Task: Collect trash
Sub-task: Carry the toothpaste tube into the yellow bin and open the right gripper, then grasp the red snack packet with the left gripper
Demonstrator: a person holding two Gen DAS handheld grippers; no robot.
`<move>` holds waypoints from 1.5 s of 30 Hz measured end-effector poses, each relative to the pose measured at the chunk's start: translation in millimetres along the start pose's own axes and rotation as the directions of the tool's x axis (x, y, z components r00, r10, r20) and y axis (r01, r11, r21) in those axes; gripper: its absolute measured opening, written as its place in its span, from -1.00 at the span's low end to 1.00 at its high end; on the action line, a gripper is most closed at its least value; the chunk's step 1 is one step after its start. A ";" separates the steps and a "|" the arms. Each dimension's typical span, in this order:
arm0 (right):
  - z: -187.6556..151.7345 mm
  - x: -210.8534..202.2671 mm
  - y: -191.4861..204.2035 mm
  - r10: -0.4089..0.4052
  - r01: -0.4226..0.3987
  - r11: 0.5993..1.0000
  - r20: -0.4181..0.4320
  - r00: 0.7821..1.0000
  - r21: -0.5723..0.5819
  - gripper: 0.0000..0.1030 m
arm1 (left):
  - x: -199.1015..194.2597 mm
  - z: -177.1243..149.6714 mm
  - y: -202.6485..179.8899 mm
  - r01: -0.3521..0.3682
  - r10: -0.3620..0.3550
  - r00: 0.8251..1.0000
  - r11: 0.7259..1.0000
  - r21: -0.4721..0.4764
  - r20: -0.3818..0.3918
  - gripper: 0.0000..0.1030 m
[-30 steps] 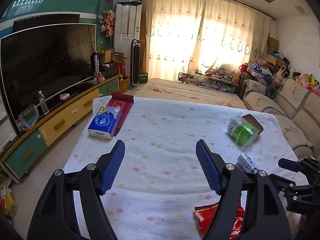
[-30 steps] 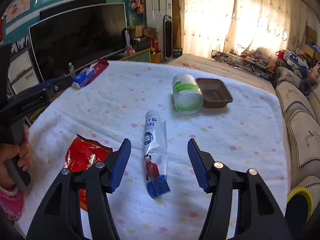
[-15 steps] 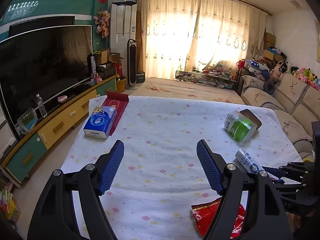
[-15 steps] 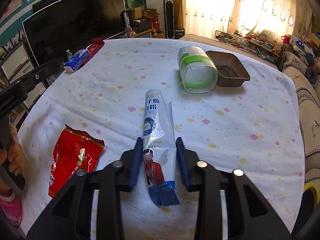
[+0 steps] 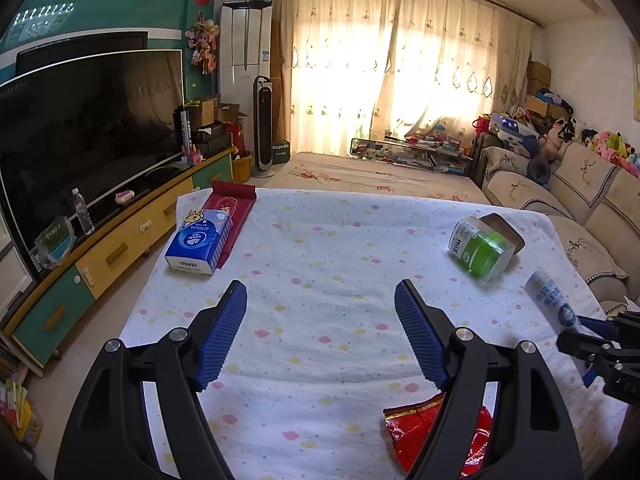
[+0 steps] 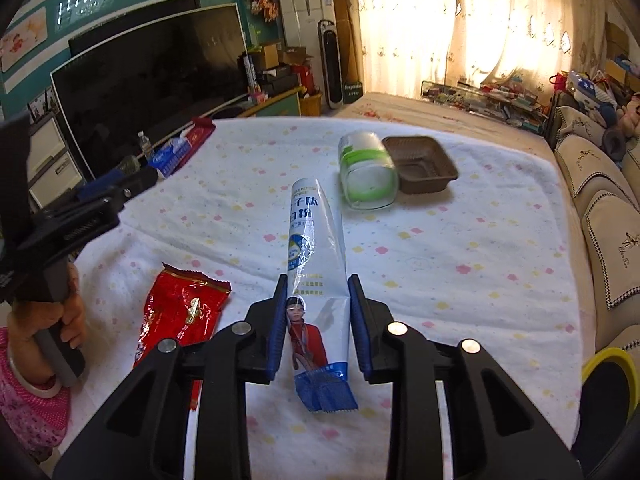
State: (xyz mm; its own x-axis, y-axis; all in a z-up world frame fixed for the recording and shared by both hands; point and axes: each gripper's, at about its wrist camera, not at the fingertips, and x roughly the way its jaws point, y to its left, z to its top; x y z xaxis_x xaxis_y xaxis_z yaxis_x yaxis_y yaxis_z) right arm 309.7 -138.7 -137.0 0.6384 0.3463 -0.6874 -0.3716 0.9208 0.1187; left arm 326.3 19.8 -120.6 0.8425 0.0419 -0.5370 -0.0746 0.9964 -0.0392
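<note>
My right claw has just been closing and now pinches the white and blue packet by its sides, over the spotted tablecloth. My left claw hangs spread and empty above the cloth. Next I judge I must carry the packet off without letting it slip; the red wrapper waits just left.

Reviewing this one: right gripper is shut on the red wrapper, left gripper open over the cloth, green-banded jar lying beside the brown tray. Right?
Not quite. In the right wrist view the right gripper, whose jaws have just been closing, is shut on the white-and-blue sachet, not the red wrapper, which lies loose on the cloth. The left gripper is open, and the jar lies beside the tray.
</note>
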 end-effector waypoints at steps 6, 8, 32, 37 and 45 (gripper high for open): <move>-16.2 -51.4 -39.0 -0.094 0.086 0.993 0.102 0.990 0.083 -0.46 | 1.4 -0.7 0.4 -0.001 0.001 1.000 1.000 0.000 -0.004 0.47; -23.7 -66.9 -58.7 -0.152 0.136 0.983 0.122 0.981 0.127 -0.46 | 1.6 -1.3 0.1 -0.001 0.001 1.000 1.000 0.002 -0.006 0.47; -136.8 -93.7 -251.9 -0.475 0.465 0.743 -0.111 0.873 0.482 -0.26 | 7.0 -3.9 0.4 -0.009 0.009 1.000 1.000 0.018 -0.024 0.47; -145.0 -95.7 -252.2 -0.502 0.488 0.719 -0.117 0.857 0.494 -0.11 | 6.3 -4.2 -2.0 -0.003 0.003 1.000 1.000 0.024 -0.023 0.47; -150.1 -113.6 -236.4 -0.512 0.473 0.721 -0.072 0.856 0.506 -0.03 | 2.0 -5.9 -17.7 0.046 -0.045 0.997 0.999 0.023 -0.064 0.54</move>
State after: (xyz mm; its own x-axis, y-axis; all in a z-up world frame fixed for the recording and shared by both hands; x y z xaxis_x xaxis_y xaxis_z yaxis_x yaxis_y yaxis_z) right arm 223.8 -422.7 -194.5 0.6882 -0.1877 -0.7008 0.3756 0.9186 0.1229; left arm 326.1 1.8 -126.0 0.8090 -0.0074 -0.5878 -0.0235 0.9987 -0.0450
